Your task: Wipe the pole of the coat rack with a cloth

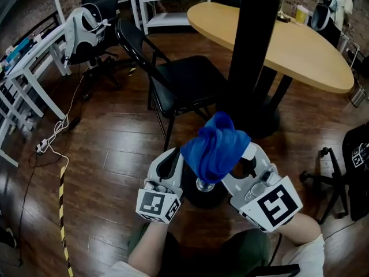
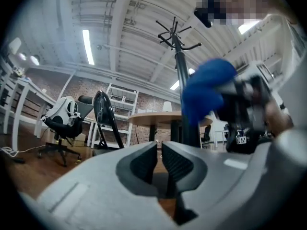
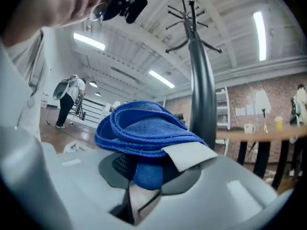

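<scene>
Sitting btwn R fingers (image 3: 120,166): cloth (image 3: 144,133)

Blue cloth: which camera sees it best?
The right gripper view: the blue cloth fills the middle, pinched by the right gripper, folds sharp. The head view shows it bunched from above; the left gripper view, only a blue blur.

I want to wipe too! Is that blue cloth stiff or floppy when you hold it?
Probably floppy: the cloth droops in soft folds over the right gripper pinching it. It seems light, since one pinch holds the whole bunch up. Its fuzzy weave should drag on the pole rather than slip.
</scene>
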`<control>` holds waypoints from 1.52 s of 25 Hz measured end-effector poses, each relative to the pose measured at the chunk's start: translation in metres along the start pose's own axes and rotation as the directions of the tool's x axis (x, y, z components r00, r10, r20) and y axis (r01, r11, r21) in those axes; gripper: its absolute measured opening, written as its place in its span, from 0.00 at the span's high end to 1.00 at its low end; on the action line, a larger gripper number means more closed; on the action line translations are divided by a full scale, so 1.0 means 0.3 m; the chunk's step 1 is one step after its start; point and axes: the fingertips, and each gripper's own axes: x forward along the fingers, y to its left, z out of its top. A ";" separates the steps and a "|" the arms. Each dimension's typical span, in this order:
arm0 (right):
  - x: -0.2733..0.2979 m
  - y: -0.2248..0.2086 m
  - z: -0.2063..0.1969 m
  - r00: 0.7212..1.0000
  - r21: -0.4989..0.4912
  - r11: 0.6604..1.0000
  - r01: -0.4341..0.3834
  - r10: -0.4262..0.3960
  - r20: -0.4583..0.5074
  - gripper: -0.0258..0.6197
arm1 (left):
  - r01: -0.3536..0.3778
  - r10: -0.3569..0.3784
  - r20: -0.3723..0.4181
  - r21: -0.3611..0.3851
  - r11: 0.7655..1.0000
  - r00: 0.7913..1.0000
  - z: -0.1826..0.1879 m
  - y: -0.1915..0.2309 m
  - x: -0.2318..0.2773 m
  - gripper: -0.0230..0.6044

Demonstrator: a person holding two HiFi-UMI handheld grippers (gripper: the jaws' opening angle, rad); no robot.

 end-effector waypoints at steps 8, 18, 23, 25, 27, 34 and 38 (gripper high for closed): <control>0.127 -0.143 0.678 0.984 -0.105 0.994 0.008 0.011 0.180 0.80 | 0.028 -0.028 0.002 -0.042 0.999 1.000 -0.052 -0.002 0.025 0.92; 0.052 0.005 -0.844 0.966 0.069 0.987 0.143 -0.124 -0.225 0.80 | -0.014 0.014 0.050 0.016 1.000 0.999 0.027 0.088 -0.043 0.92; 0.039 0.109 -1.566 0.888 -0.010 0.984 0.176 -0.163 -0.430 0.80 | -0.007 0.007 0.042 0.009 1.000 0.999 0.026 0.077 -0.073 0.92; 0.000 0.141 -1.776 0.832 0.074 0.965 0.250 -0.175 -0.526 0.80 | 0.018 -0.019 0.049 0.020 1.000 0.999 0.037 0.052 -0.084 0.92; -0.054 0.180 -1.928 0.764 0.131 0.941 0.312 -0.166 -0.624 0.80 | 0.045 -0.047 0.058 0.051 0.998 0.997 0.034 0.024 -0.096 0.92; 0.026 0.235 -1.613 0.856 0.111 0.964 0.242 -0.158 -0.492 0.80 | 0.056 -0.057 0.030 0.048 0.997 0.998 0.007 -0.015 -0.107 0.92; -0.009 0.205 -1.085 0.918 0.208 0.947 0.244 -0.156 -0.365 0.80 | 0.010 -0.011 -0.018 -0.040 0.999 1.000 0.026 0.077 -0.110 0.92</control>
